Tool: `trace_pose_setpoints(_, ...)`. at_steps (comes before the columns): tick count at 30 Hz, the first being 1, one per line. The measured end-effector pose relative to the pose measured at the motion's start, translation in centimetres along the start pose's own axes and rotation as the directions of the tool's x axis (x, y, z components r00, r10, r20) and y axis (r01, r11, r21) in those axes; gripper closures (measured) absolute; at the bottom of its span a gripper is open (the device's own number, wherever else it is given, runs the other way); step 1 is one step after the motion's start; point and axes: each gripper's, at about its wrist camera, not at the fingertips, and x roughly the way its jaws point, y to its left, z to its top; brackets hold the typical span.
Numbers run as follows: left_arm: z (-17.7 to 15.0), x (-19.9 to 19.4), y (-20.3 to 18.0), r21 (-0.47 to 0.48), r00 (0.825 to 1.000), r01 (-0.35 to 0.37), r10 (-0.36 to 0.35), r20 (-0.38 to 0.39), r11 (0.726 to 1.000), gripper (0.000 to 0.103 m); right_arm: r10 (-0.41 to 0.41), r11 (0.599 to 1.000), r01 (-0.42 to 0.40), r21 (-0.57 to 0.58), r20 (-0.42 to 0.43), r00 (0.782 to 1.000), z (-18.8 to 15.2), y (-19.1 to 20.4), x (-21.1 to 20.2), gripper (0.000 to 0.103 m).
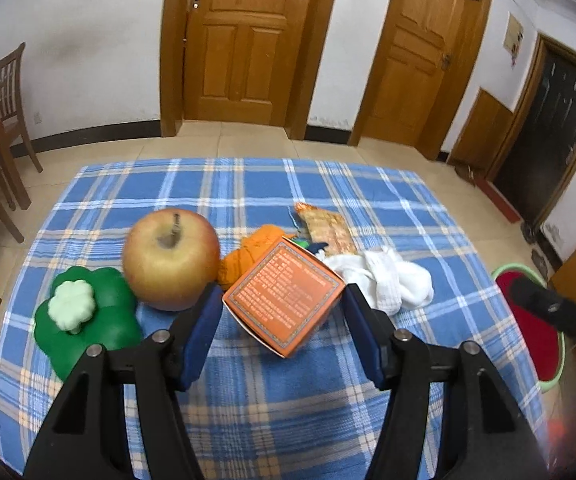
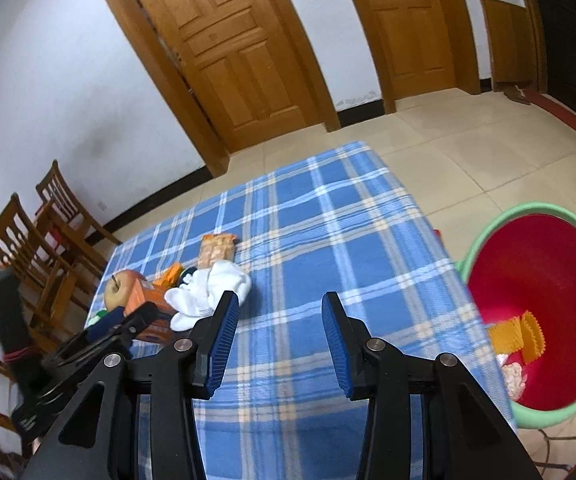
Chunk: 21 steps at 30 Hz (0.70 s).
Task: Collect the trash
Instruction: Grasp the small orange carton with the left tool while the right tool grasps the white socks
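left tongs point(image 1: 283, 302): blue pads either side of the orange box point(image 1: 285, 298), both tips at its corners; looks like contact but the left edge is blurred, so grip not certain
orange box: tilted on one corner, printed face up, centre of left wrist view; also seen at 9 o'clock in right wrist view, beside the other tongs' black frame
right tongs point(image 2: 280, 304): jaws apart, nothing between them, only tablecloth below
table point(image 1: 247, 184): blue plaid cloth covers it
apple point(image 1: 171, 258): at 9 o'clock of the box, stem up, touching left pad's outer side
green toy point(image 1: 87, 312): at 8 o'clock of the apple, pale green flower knob on top
orange wrapper point(image 1: 247, 254): crumpled, just behind the box at 11 o'clock
snack packet point(image 1: 328, 226): flat, at 1 o'clock of the box, farther back
white cloth point(image 1: 388, 276): bunched, at 3 o'clock of the box, just beside right pad
bin point(image 2: 484, 240): green rim, red inside, on the floor at 3 o'clock off the table edge in right wrist view
in bin: yellow-orange wrappers point(image 2: 518, 336) and a pale scrap at the bottom
background: two wooden doors, wooden chairs at 9 o'clock
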Motion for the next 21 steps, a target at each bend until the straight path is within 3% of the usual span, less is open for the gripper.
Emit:
trace_pose_setpoints(4, -0.2, -0.3, 0.8, -0.037, 1.0, 0.013, -0.014, -0.004, 0.999, 0.053, 0.007, 1.0, -0.007, -0.027, -0.019, 1.0, 0.2, 1.5, 1.9, 0.059)
trace_pose_setpoints(18, -0.7, -0.3, 0.7, -0.032, 0.998, 0.057, -0.057, -0.016, 0.998, 0.053, 0.068, 0.995, -0.075, -0.066, -0.108, 0.992, 0.1, 4.7, 8.6, 0.059)
trace_pose_setpoints(19, -0.7, -0.2, 0.7, -0.032, 0.998, 0.055, -0.056, -0.019, 0.998, 0.053, 0.074, 0.994, -0.082, -0.068, -0.115, 0.991, 0.0, 4.7, 8.7, 0.06)
trace_pose_setpoints(21, -0.8, 0.0, 0.7, -0.031, 0.998, 0.052, -0.053, -0.024, 0.998, 0.053, 0.09, 0.992, -0.1, -0.074, -0.124, 0.988, -0.2, 4.7, 8.9, 0.072)
